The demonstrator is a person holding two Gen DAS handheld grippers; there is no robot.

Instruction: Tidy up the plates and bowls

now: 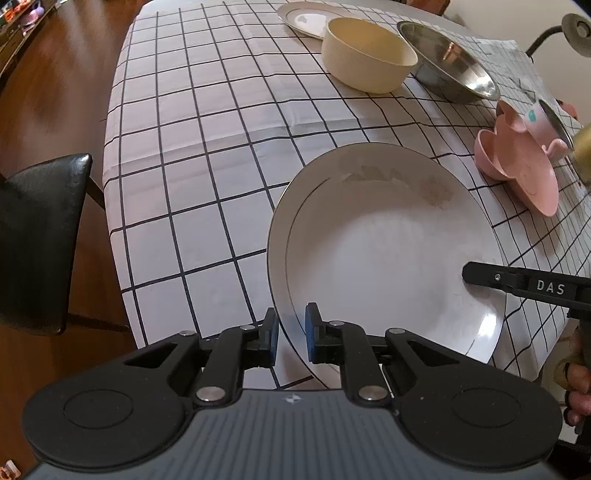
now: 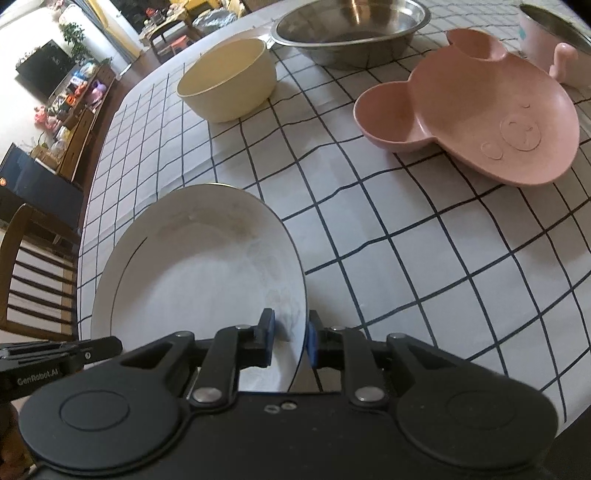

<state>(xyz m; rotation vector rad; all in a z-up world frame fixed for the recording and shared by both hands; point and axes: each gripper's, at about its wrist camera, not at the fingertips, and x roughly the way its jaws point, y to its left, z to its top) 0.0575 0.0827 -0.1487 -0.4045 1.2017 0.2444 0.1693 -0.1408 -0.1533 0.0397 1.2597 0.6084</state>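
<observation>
Both claws clamp the rim of 1 white plate (image 1: 388, 251), nearly closed on it: the left claw (image 1: 291, 332) at its near-left edge, the right claw (image 2: 290, 338) at its near-right edge. Uneven lifting could twist the plate out of the thin pinches. Beyond lie the pink divided dish (image 2: 480, 110), cream bowl (image 2: 229, 79) and steel bowl (image 2: 351, 33) on the tabletop (image 1: 207, 155).

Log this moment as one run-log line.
left gripper: shut on white plate rim | right gripper: shut on opposite rim | cream bowl, pink dish: untouched on table
</observation>
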